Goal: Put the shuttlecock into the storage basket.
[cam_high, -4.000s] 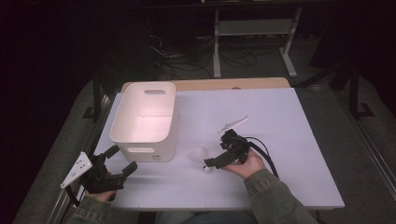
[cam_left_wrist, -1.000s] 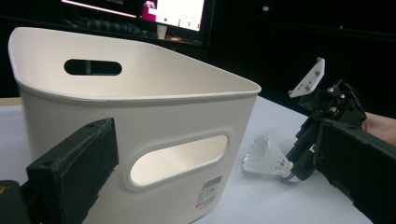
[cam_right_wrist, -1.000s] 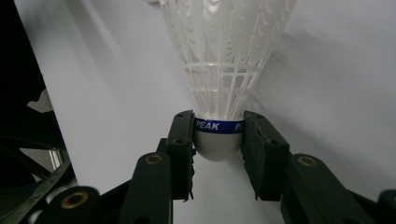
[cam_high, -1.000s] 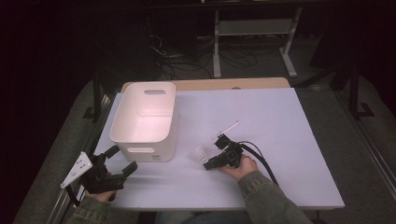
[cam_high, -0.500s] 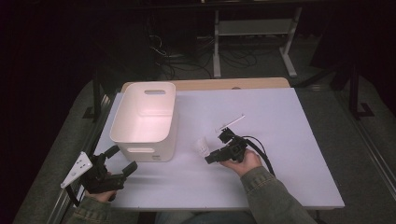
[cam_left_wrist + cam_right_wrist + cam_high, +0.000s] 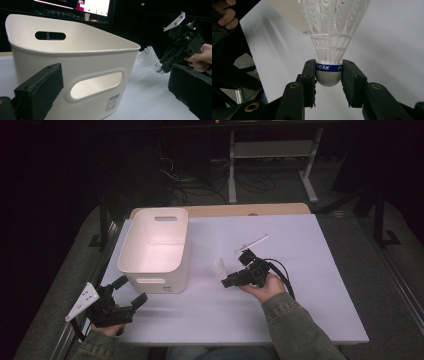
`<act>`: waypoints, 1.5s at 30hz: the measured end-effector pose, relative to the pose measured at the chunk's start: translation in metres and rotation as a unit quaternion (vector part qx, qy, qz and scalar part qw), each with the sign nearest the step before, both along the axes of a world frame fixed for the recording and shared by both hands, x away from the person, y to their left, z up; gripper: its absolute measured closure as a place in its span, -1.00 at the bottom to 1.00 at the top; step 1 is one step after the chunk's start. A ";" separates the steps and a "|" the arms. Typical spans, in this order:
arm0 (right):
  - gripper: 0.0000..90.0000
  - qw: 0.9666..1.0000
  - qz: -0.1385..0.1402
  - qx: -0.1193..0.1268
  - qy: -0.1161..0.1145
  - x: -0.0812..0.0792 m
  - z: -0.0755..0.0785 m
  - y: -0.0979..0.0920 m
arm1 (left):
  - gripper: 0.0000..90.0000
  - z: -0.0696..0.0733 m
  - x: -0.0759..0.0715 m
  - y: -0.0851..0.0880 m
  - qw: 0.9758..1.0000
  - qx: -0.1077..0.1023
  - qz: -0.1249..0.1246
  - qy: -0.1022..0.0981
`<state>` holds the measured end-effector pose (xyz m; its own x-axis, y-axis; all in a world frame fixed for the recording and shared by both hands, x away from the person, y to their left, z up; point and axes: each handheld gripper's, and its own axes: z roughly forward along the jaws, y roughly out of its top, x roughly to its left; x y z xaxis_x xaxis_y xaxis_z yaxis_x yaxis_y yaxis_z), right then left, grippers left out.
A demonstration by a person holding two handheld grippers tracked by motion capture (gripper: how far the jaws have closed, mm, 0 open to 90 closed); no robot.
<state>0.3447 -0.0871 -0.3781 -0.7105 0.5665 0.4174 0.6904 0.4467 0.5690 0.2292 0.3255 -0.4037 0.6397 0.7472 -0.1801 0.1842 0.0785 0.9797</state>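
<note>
Pickup complete: right gripper pinches the cork base of a white feathered shuttlecock lifted beside the empty white plastic handled bin, delivery presumably remaining, while the left gripper rests spread near the bin's front.

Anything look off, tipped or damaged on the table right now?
Nothing stands out. The white bin sits upright, the shuttlecock looks intact, gripped squarely at its cork by the right tongs.
</note>
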 end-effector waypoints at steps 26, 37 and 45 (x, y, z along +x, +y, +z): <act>0.41 0.999 0.025 0.026 -0.040 0.010 0.044 0.011 | -1.00 -0.001 0.001 -0.002 1.000 0.005 -0.001 0.005; 0.41 0.997 0.031 0.026 -0.059 0.013 0.056 0.016 | -1.00 -0.002 0.003 -0.002 1.000 0.005 -0.010 0.014; 0.41 0.996 0.044 0.031 -0.074 0.015 0.071 0.030 | -1.00 -0.002 0.003 -0.003 1.000 0.012 -0.015 0.014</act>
<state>0.3601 -0.0570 -0.3070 -0.8129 0.4750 0.3370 0.5564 0.4624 0.6904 0.2318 0.3221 -0.4055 0.6567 0.7322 -0.1806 0.2132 0.0495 0.9758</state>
